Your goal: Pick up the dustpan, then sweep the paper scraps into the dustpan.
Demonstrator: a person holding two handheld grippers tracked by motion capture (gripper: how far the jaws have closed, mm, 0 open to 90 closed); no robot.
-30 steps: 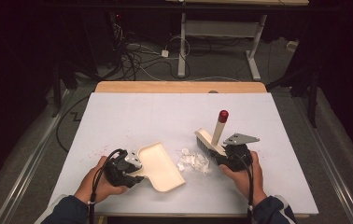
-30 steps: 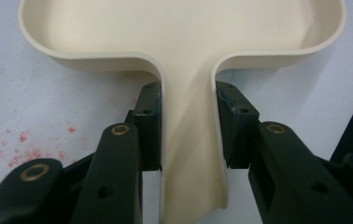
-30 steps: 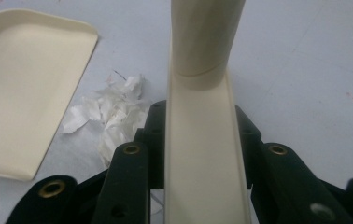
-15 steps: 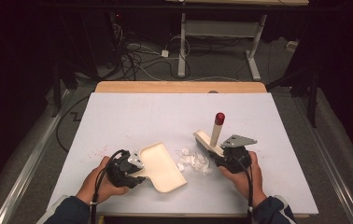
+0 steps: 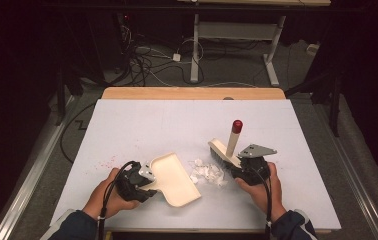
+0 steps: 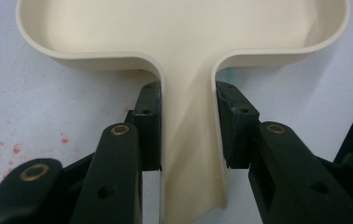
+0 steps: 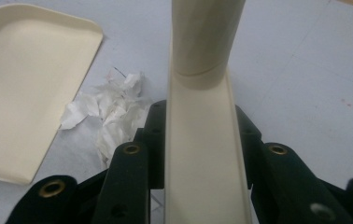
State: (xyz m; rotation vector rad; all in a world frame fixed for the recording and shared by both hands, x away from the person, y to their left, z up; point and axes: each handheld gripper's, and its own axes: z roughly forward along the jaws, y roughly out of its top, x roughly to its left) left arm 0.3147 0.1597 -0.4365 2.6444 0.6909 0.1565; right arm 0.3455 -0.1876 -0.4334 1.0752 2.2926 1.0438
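Between dustpan (image 5: 175,178) and brush (image 5: 225,152), touching neither: scraps of white paper (image 5: 207,173) on the table (image 5: 192,120), just ahead of the bristles. Left gripper (image 6: 187,126) clamped on the dustpan's handle, open lip toward the scraps. Right gripper (image 7: 201,140) clamped on the brush's back, red-tipped handle up. Brush nearer the scraps; probably a short sweep across toward the dustpan.

The dustpan (image 6: 184,28) looks like smooth cream plastic with a faint sheen; the brush (image 7: 205,154) back matches it, its cap (image 5: 237,124) glossy red; the scraps (image 7: 111,112) are crumpled white paper, perhaps tissue; the table (image 5: 177,125) is matt pale grey.
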